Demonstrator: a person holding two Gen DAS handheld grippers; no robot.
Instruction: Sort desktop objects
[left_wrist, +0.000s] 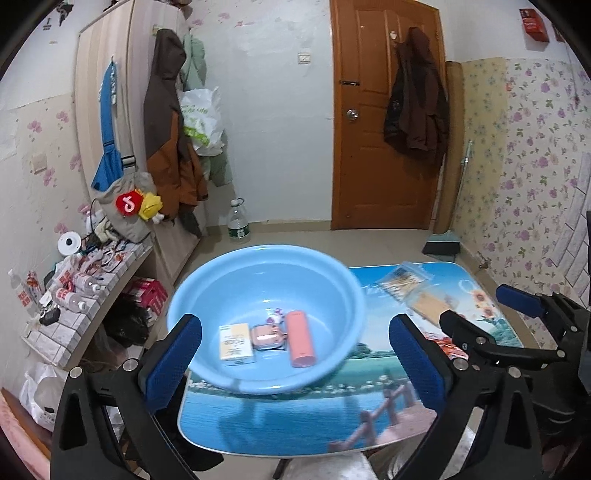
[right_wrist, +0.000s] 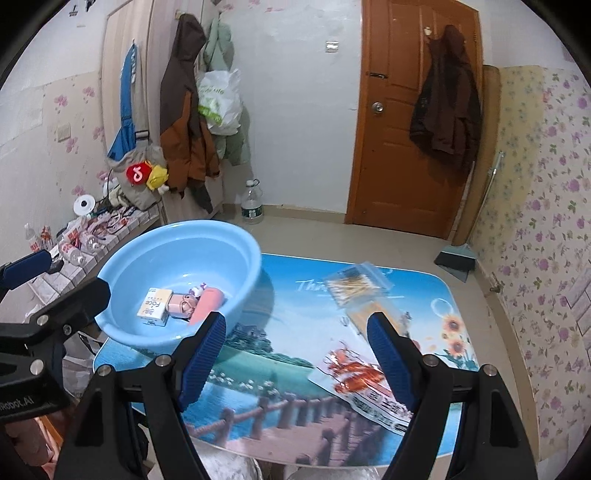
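Both hand-held grippers, left (left_wrist: 295, 354) and right (right_wrist: 295, 354), gape wide and empty; basin (right_wrist: 236, 266) at ten o'clock collects sorted items, packets (right_wrist: 365, 384) await at three

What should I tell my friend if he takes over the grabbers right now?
Left gripper: open, holding nothing. Right gripper: open, holding nothing.
Done: white box, pink case and pink tube lie in the blue basin.
Left: the clear bag of swabs, the tan packet and the red-printed packet lie on the table beside the basin.
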